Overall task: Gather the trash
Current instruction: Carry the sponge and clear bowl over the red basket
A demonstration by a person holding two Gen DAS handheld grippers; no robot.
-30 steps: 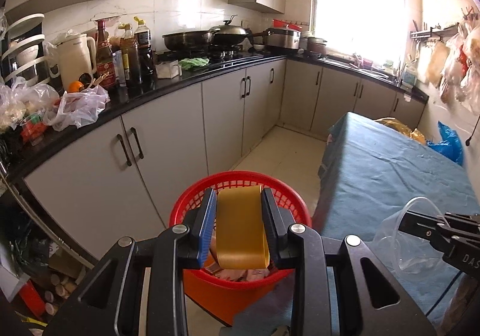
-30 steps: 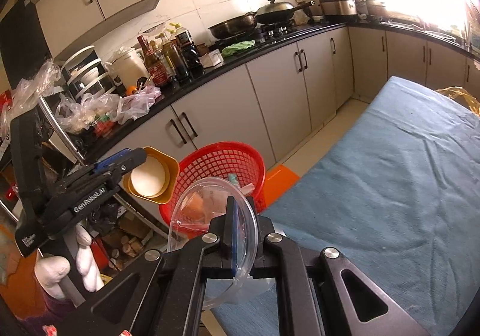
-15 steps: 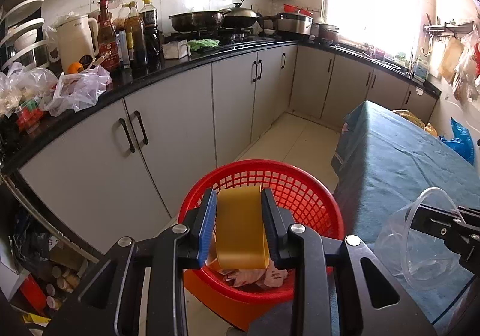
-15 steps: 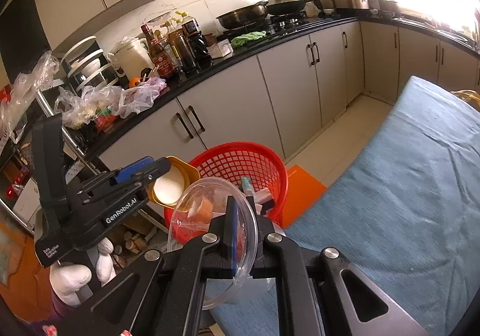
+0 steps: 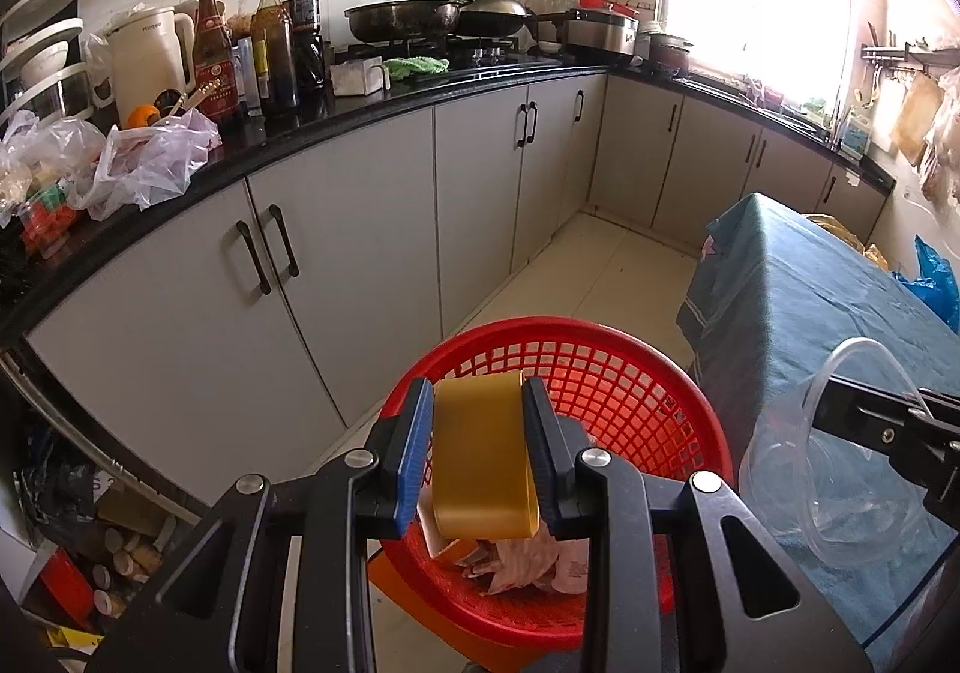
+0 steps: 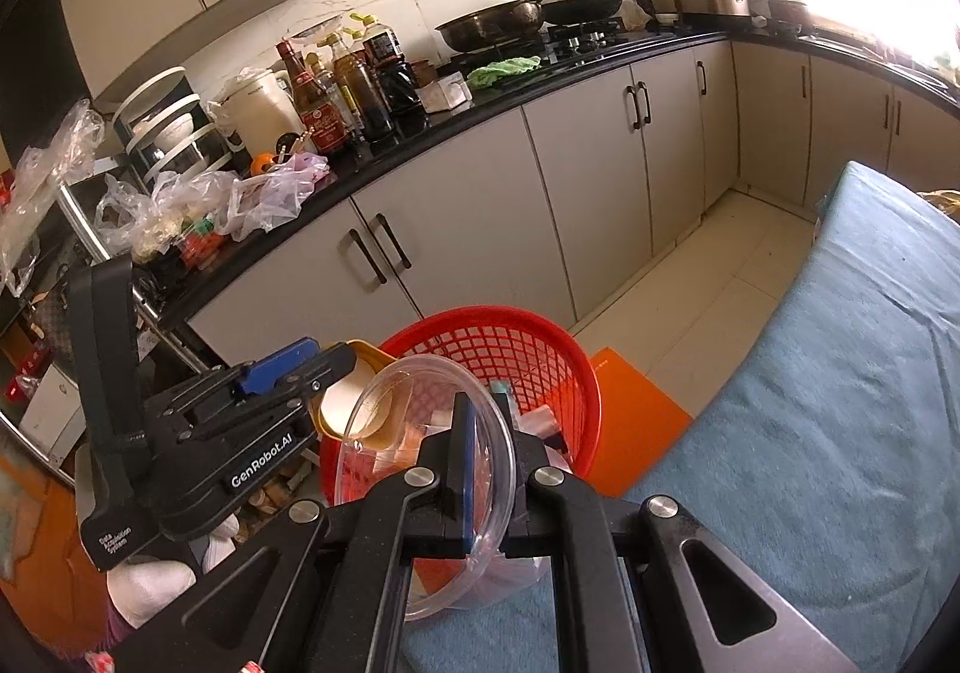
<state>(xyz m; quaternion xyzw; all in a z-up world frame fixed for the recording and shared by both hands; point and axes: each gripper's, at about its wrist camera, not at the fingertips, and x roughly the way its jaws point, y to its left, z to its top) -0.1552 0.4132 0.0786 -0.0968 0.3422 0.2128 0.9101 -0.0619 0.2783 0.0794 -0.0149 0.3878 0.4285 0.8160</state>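
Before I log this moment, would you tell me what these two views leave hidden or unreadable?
- Bottom of the red mesh plastic basket: left wrist view, covered by the left claw and its yellow paper cup.
- Rubbish in the basket: crumpled wrappers, too jumbled to identify.
- Clear plastic bowl in the right claw: right wrist view, its lower rim is behind the claw body.
- Window area: both views, washed out by glare.
- Bottle labels: too small.

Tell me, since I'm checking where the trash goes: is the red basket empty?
No, the red basket already holds crumpled wrappers at its bottom, seen in the left wrist view beneath the yellow cup.
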